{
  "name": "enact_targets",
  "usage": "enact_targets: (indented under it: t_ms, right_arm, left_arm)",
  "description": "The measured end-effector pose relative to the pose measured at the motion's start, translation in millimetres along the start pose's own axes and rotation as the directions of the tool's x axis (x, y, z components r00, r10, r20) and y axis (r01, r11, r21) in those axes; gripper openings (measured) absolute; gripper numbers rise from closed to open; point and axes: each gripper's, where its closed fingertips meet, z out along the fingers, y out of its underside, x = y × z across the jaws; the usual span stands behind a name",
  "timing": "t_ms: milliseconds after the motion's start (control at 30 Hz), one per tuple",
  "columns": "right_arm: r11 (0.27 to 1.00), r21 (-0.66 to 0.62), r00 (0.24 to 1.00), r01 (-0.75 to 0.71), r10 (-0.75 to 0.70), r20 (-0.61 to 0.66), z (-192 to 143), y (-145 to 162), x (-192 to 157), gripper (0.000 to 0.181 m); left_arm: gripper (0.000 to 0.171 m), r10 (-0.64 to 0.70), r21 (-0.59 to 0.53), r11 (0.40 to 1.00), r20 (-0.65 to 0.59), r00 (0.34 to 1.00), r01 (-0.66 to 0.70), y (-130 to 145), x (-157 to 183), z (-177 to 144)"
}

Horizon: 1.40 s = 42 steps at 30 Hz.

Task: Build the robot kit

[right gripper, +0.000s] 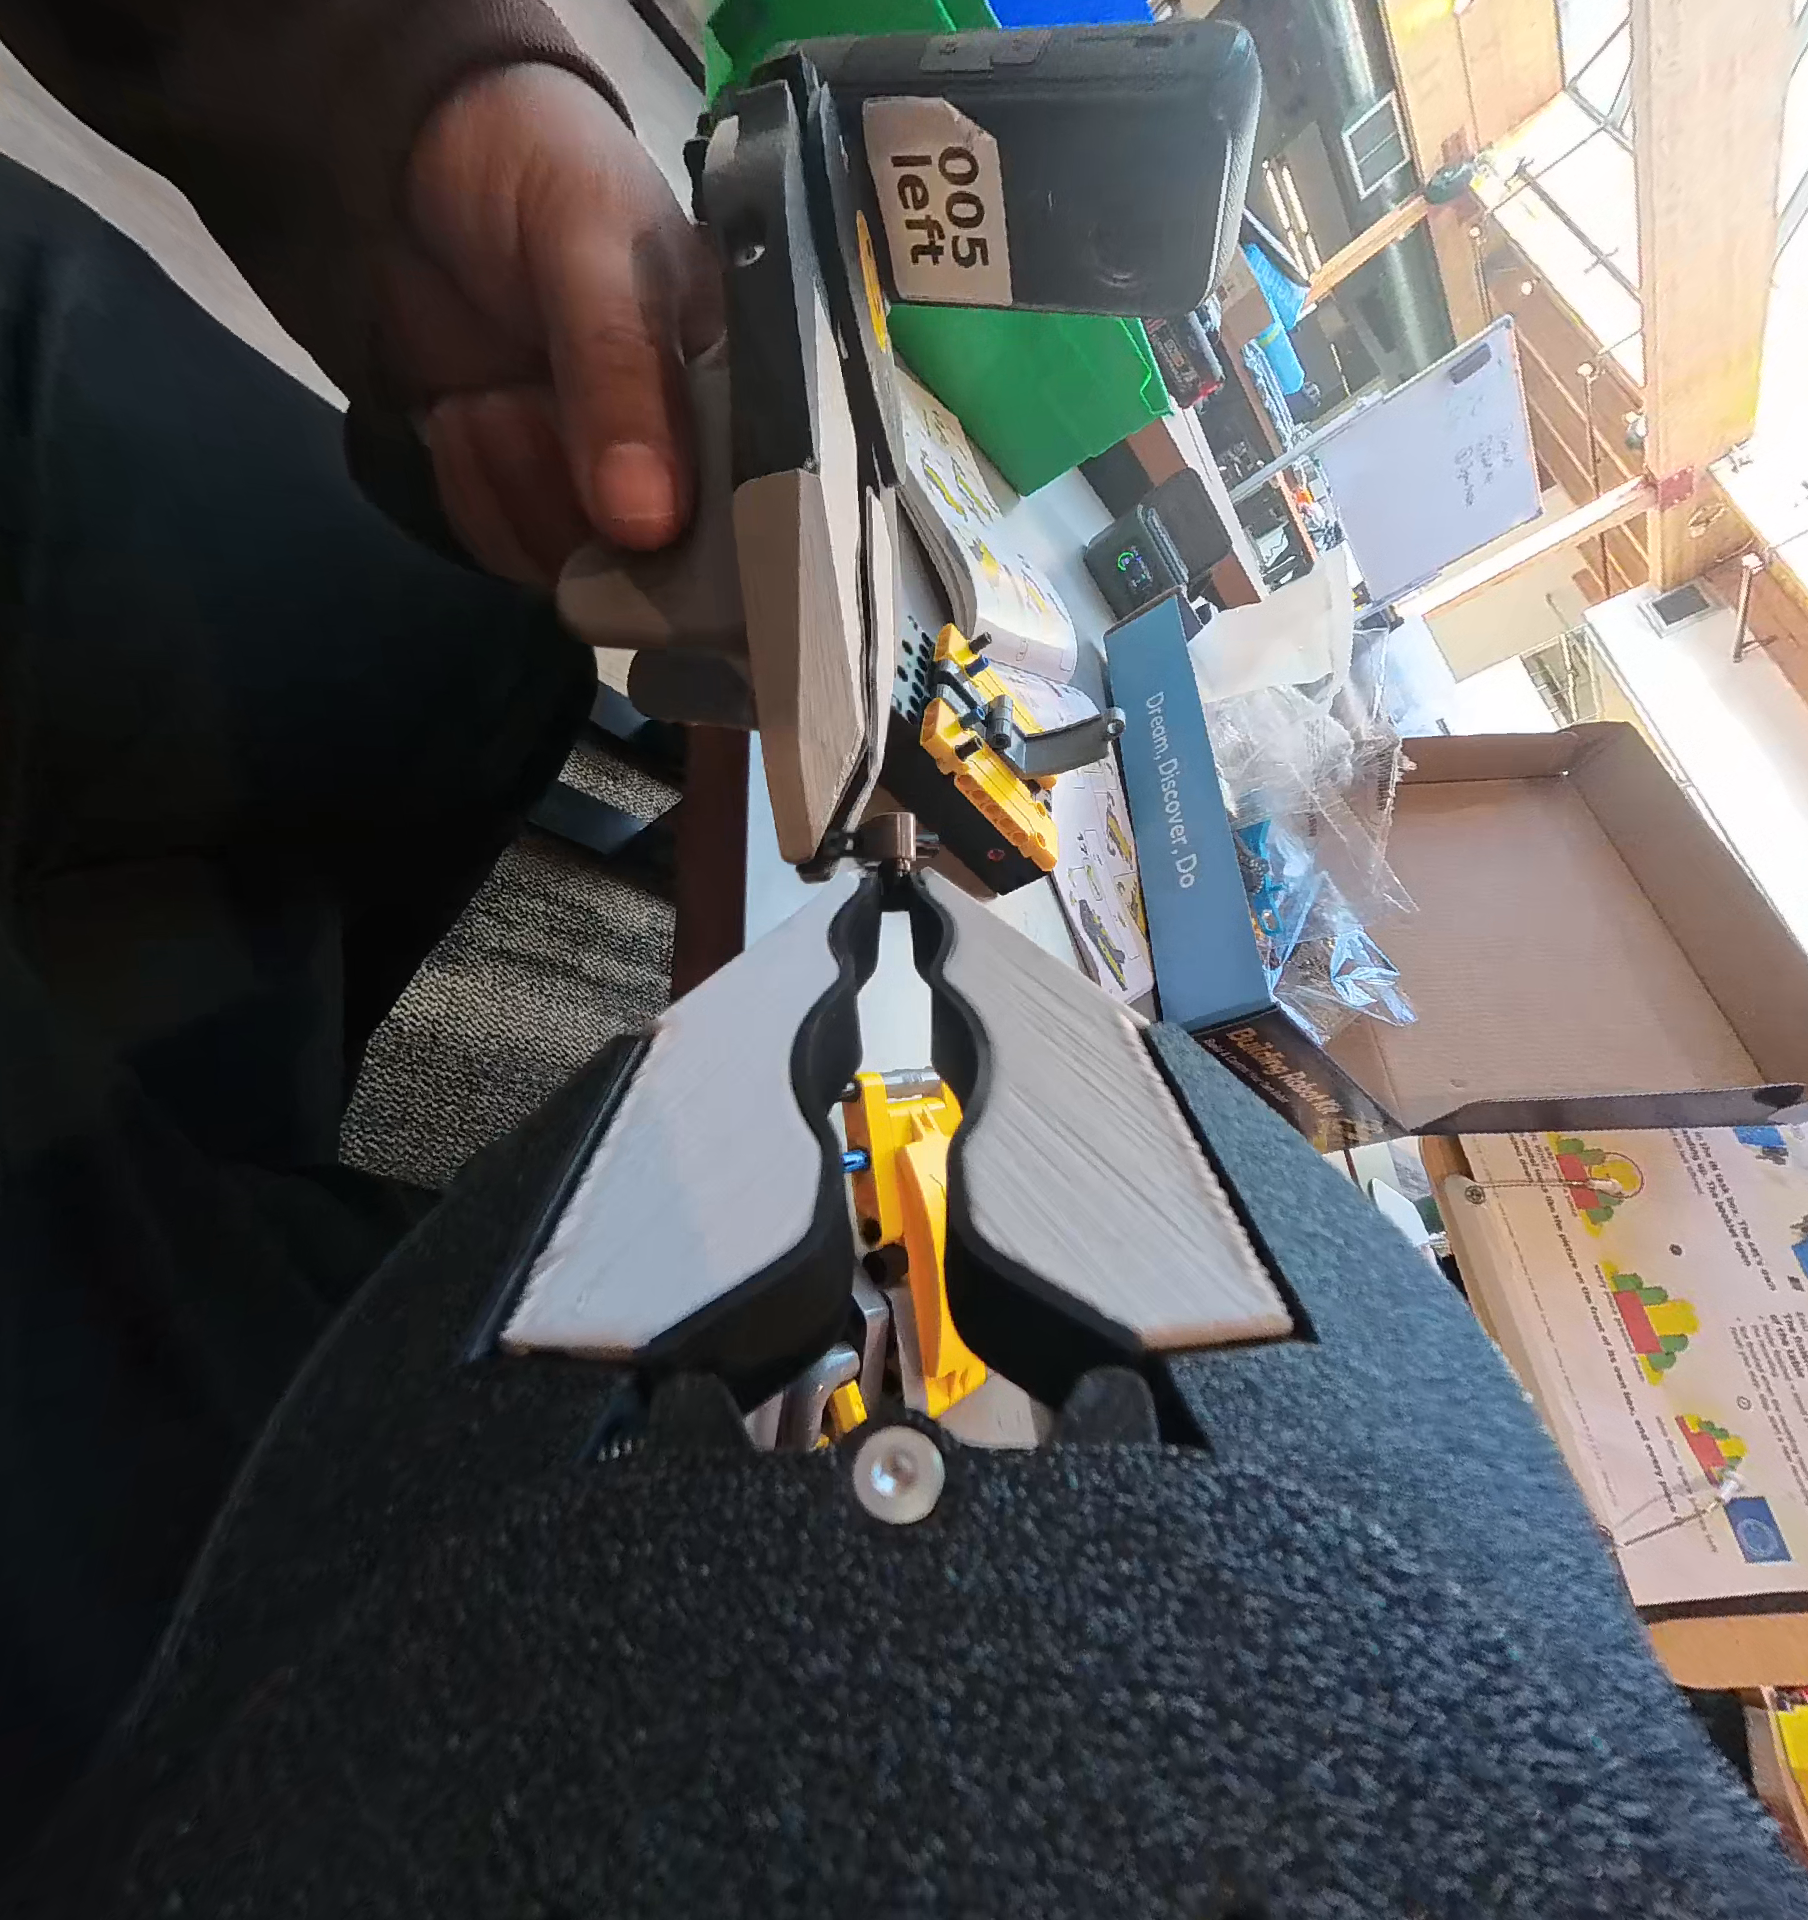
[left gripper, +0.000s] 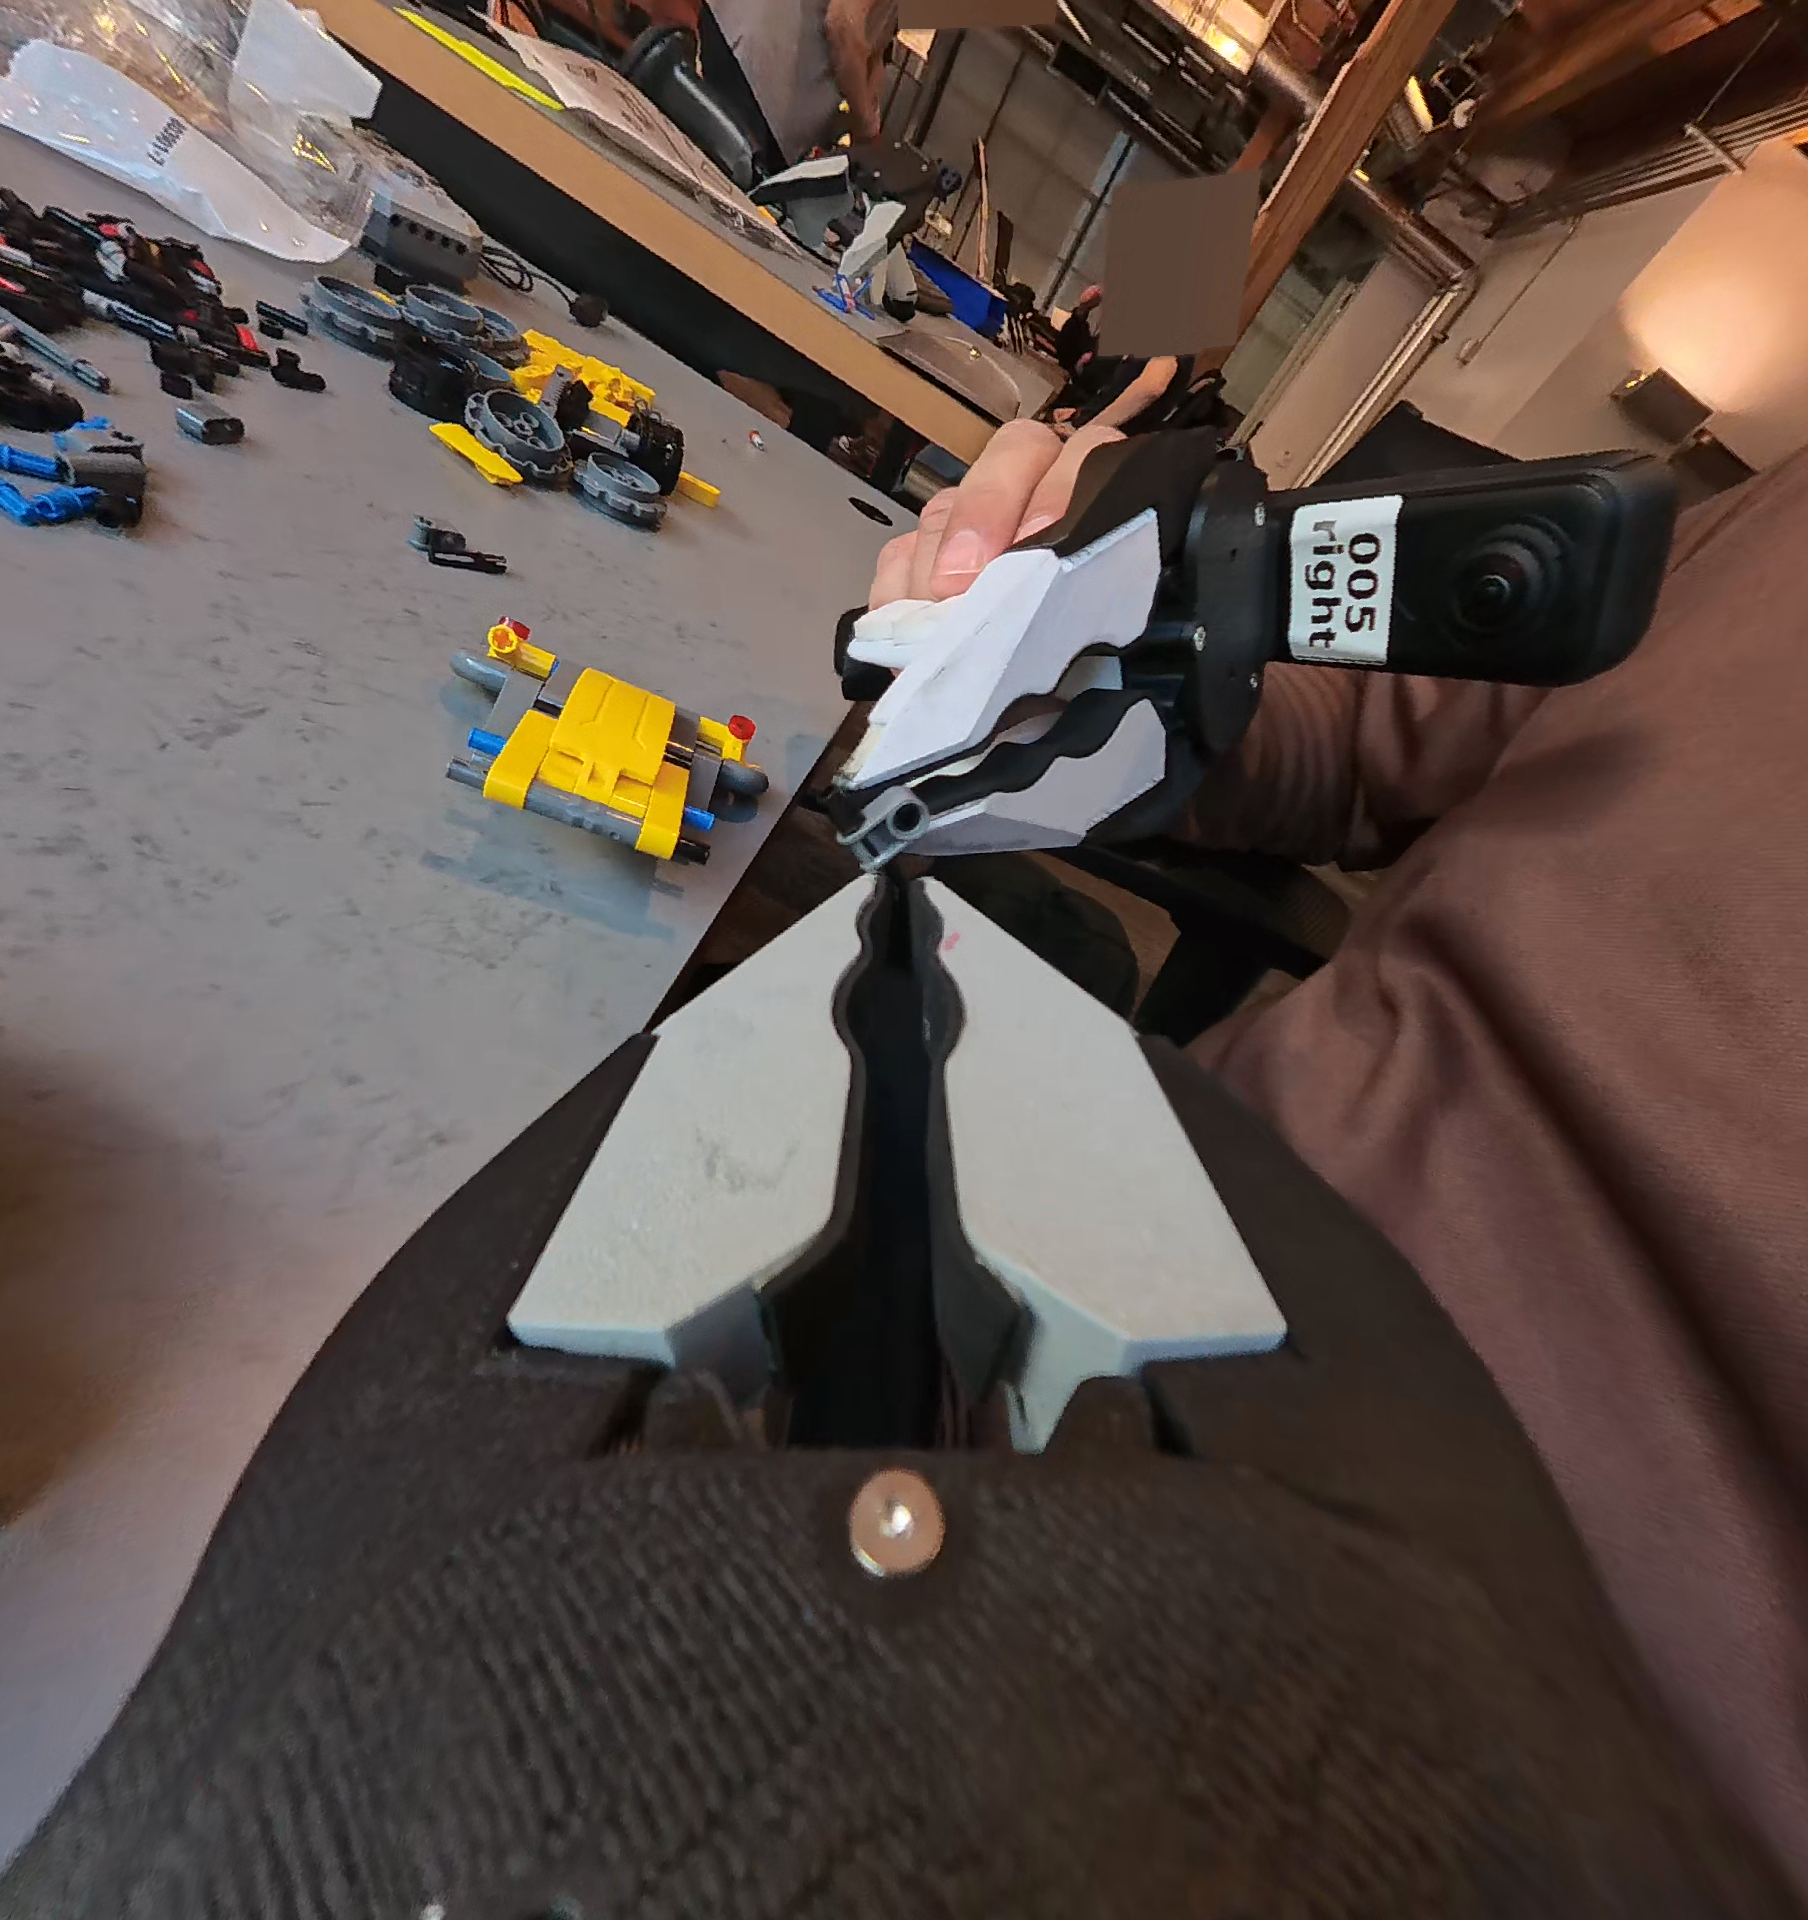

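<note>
My right gripper (left gripper: 869, 821) is shut on a small grey connector (left gripper: 887, 823), which sticks out past its tips (right gripper: 895, 834). My left gripper (left gripper: 895, 883) is shut, its tips pinching what looks like a small black pin. It meets the connector from below, and in the right wrist view the left gripper (right gripper: 827, 854) touches the connector's side. Both grippers are held in the air just off the edge of the grey table (left gripper: 204, 935). A yellow and grey brick assembly (left gripper: 609, 764) lies on the table near that edge and also shows between the right fingers (right gripper: 905, 1195).
Loose black and red parts (left gripper: 69, 301), grey wheels (left gripper: 526, 416) and blue pieces (left gripper: 27, 488) are spread at the far left. Plastic bags (left gripper: 204, 135) lie behind them. A second yellow assembly (right gripper: 983, 748), a booklet (right gripper: 993, 561), a blue box (right gripper: 1180, 810) and an open carton (right gripper: 1565, 914) lie beyond. Both grippers' tips are close together, under 4 cm apart.
</note>
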Motion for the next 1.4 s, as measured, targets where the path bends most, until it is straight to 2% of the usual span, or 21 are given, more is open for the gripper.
enact_targets:
  t_ms: [200,333,500,667,767,900,967,1033,1133,1200,1333,1400]
  right_arm:
    - [0.999,-0.02,1.0,-0.025,0.025,0.001,5.5,5.5,0.0,0.002]
    - [0.996,-0.019,0.996,-0.084,0.084,0.02,8.8,8.8,-0.2,0.002]
    - [0.985,-0.004,0.984,-0.175,0.175,0.041,11.8,9.6,2.1,0.004]
    - [0.977,0.004,0.976,-0.214,0.214,0.045,14.8,10.6,5.1,0.0]
    - [0.971,-0.001,0.97,-0.238,0.238,0.051,15.9,11.3,5.2,0.006]
    - [0.95,-0.008,0.949,-0.313,0.313,0.046,16.3,9.1,9.7,0.01]
    - [0.922,-0.02,0.921,-0.385,0.386,0.059,18.2,6.7,9.2,0.017]
    - [0.883,-0.057,0.882,-0.467,0.469,0.039,20.7,9.8,11.9,0.019]
    - [0.777,-0.054,0.778,-0.627,0.628,-0.003,20.5,8.0,21.4,0.02]
    - [0.726,-0.041,0.727,-0.687,0.686,-0.024,19.9,3.7,27.1,0.024]
    - [0.727,-0.086,0.731,-0.681,0.682,-0.016,25.2,-3.6,25.8,0.023]
    - [0.704,-0.111,0.709,-0.702,0.705,-0.009,28.3,-4.0,22.7,0.02]
  left_arm:
    - [0.0,0.02,0.023,1.0,0.077,0.997,-0.022,0.5,-9.5,-1.7]
    - [0.0,0.103,0.016,0.994,0.154,0.983,-0.107,0.0,-15.7,-2.5]
    - [0.0,0.14,0.054,0.987,0.185,0.973,-0.152,-7.4,-19.2,-7.7]
    - [0.0,0.124,0.075,0.987,0.2,0.972,-0.141,-9.6,-26.6,-11.8]
    - [0.0,0.174,0.093,0.974,0.265,0.948,-0.205,-16.8,-31.7,-18.7]
    - [0.0,0.279,0.071,0.944,0.355,0.892,-0.323,-22.5,-33.5,-22.5]
    - [0.0,0.328,0.04,0.924,0.426,0.843,-0.38,-24.9,-37.5,-24.1]
    - [0.0,0.409,-0.024,0.888,0.498,0.765,-0.459,-26.4,-40.6,-25.7]
    - [0.0,0.507,-0.145,0.833,0.589,0.63,-0.535,-25.8,-48.3,-28.2]
    - [0.0,0.527,-0.175,0.819,0.604,0.598,-0.546,-25.3,-48.6,-26.5]
    - [0.0,0.584,-0.251,0.781,0.616,0.528,-0.572,-21.9,-50.7,-25.3]
    - [0.0,0.605,-0.268,0.761,0.623,0.496,-0.591,-24.2,-49.0,-26.3]
